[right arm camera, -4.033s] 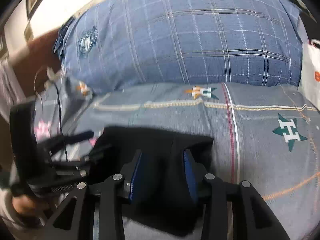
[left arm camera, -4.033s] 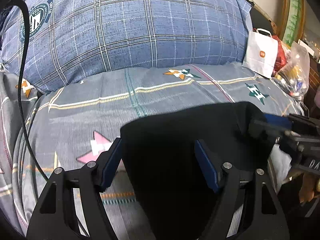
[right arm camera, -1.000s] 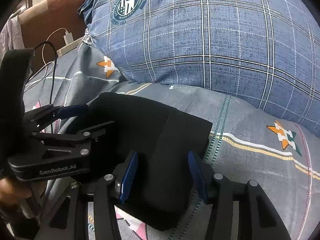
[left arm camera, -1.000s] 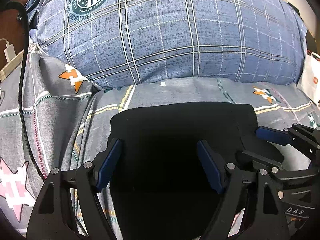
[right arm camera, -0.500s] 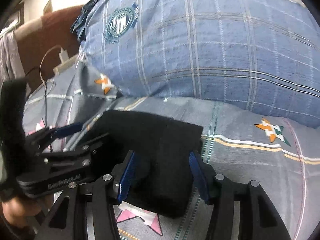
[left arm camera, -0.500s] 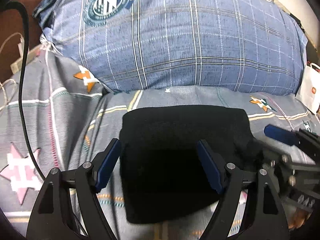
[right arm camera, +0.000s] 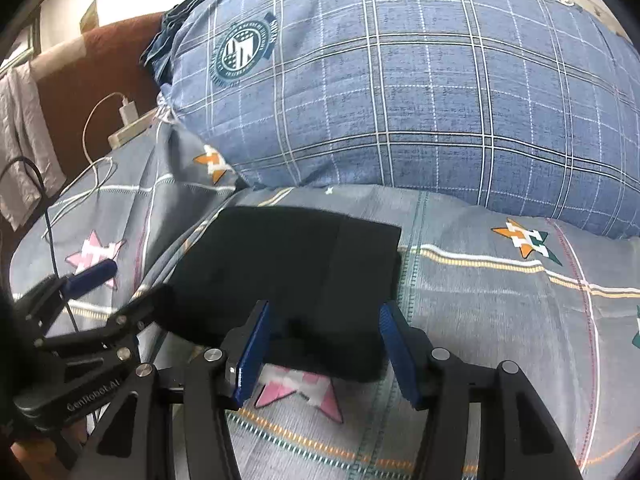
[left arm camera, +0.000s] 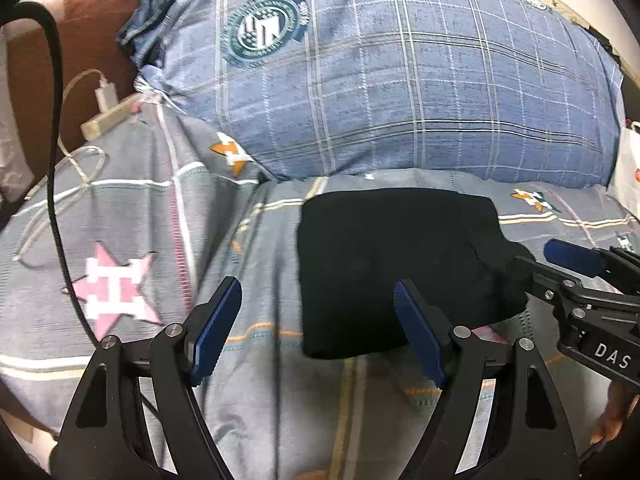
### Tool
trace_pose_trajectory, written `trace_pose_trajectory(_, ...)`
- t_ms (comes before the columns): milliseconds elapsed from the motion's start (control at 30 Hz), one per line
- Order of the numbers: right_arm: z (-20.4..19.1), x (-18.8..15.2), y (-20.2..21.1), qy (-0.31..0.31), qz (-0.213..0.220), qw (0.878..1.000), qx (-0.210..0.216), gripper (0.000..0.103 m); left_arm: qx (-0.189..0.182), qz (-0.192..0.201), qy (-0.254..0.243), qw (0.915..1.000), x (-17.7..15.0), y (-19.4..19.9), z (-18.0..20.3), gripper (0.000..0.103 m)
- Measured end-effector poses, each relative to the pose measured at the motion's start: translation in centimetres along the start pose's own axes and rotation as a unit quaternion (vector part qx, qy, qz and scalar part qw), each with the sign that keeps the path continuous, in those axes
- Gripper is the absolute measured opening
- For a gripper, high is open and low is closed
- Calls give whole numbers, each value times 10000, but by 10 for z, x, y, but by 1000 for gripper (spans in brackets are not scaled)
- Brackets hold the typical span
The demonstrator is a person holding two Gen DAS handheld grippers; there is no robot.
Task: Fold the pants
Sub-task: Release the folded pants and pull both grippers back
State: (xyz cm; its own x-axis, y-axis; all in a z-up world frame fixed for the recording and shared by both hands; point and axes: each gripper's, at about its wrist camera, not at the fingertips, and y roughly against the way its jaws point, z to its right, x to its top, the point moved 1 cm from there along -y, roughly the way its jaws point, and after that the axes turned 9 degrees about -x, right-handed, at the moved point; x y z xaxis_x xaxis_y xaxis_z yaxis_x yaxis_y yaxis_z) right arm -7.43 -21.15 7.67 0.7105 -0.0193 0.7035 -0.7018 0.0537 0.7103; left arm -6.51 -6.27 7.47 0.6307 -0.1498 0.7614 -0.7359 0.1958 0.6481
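Patterned bedspread (left arm camera: 280, 400), folded pants (left arm camera: 392, 268) lying crosswise

soft, even indoor light falls on the blue plaid pillow (left arm camera: 400, 92), with blown-out white above it. below it the black pants (left arm camera: 392, 264) lose all detail (slight motion blur there), and fisheye bending darkens every corner.

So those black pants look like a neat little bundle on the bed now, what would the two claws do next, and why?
Probably just draw both back and away. The pants lie as a compact folded rectangle on the bedsheet, below the blue pillow. The left gripper and the right gripper both have open jaws with no cloth pinched, so nothing seems left to fold.
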Motion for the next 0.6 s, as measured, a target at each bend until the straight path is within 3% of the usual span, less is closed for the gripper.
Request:
trace_pose_trajectory(133,1,-4,9,-90,105,9999,27,54,258,109,-190,9994,-4,14,2,79)
trace_pose_trajectory(600,2,-15,22,-184,84,9998,40,55,284,284,-167,9991,-10,38,2,79)
